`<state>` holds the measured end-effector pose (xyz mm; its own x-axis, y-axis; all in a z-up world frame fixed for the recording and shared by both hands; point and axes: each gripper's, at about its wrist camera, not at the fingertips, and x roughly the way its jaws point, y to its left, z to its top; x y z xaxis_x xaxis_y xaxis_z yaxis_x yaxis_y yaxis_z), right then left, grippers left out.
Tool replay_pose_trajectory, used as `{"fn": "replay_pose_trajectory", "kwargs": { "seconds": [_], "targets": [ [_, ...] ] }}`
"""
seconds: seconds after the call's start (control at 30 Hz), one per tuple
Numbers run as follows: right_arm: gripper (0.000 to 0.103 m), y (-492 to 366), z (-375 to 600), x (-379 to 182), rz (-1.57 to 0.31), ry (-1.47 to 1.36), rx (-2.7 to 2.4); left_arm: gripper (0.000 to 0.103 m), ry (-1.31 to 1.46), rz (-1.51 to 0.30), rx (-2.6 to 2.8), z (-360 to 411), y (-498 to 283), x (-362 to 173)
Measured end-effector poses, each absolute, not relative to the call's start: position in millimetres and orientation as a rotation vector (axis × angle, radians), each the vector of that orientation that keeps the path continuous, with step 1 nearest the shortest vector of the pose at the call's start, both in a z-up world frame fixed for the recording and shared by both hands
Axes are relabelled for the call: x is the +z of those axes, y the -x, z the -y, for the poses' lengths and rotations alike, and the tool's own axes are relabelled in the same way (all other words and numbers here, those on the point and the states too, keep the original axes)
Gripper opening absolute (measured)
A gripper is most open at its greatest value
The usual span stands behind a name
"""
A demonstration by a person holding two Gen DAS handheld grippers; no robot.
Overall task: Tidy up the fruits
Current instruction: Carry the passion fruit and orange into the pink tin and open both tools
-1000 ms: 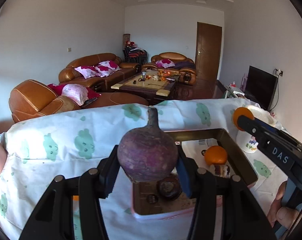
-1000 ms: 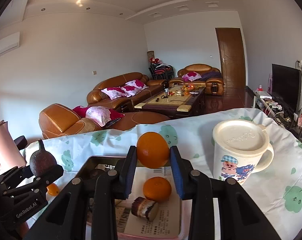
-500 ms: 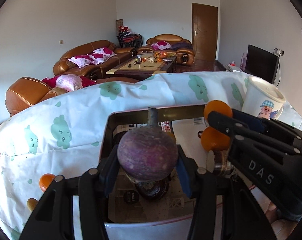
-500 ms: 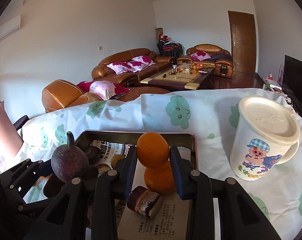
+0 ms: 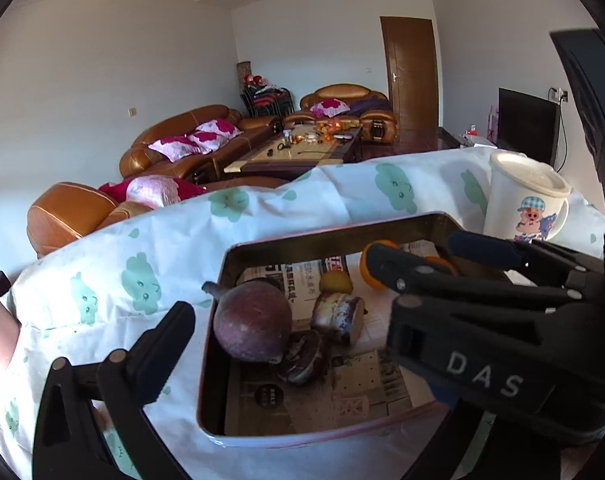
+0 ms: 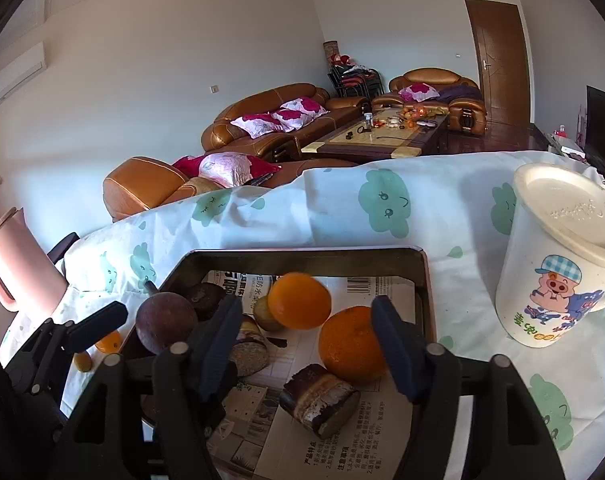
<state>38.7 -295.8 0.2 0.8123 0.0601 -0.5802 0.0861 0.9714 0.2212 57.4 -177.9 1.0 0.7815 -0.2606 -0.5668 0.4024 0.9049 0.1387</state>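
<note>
A metal tray (image 5: 322,236) (image 6: 302,254) lined with newspaper sits on the cloud-print tablecloth. The purple round fruit with a stem (image 5: 252,326) (image 6: 164,326) lies in the tray's left side, free of my left gripper (image 5: 286,344), whose jaws stand wide open; only its left finger (image 5: 162,344) shows. My right gripper (image 6: 306,344) is open. One orange (image 6: 299,300) sits between and beyond its fingers, loose, beside a second orange (image 6: 352,344). Brown cut pieces (image 6: 318,400) (image 5: 336,318) and dark fruits lie in the tray.
A lidded white mug with a pig cartoon (image 6: 558,256) (image 5: 522,200) stands right of the tray. A pink kettle (image 6: 18,264) stands at the far left. Small oranges (image 6: 108,340) lie on the cloth left of the tray. Sofas and a coffee table fill the room behind.
Both grippers opened. The purple fruit left the left gripper and now lies in the tray. The orange left the right gripper and sits in the tray by the other orange.
</note>
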Motion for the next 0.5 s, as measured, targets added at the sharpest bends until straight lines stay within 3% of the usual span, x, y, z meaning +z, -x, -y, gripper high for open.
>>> {"fn": "replay_pose_trajectory", "kwargs": {
  "seconds": [0.17, 0.5],
  "targets": [
    [0.080, -30.4, 297.2, 9.9, -0.559, -0.233, -0.053, 0.103, -0.271, -0.562, -0.348, 175.9, -50.7, 4.2],
    [0.080, -20.0, 307.8, 16.3, -0.463, -0.259, -0.131, 0.103, -0.218, -0.544, -0.294, 144.6, -42.8, 11.3]
  ]
}}
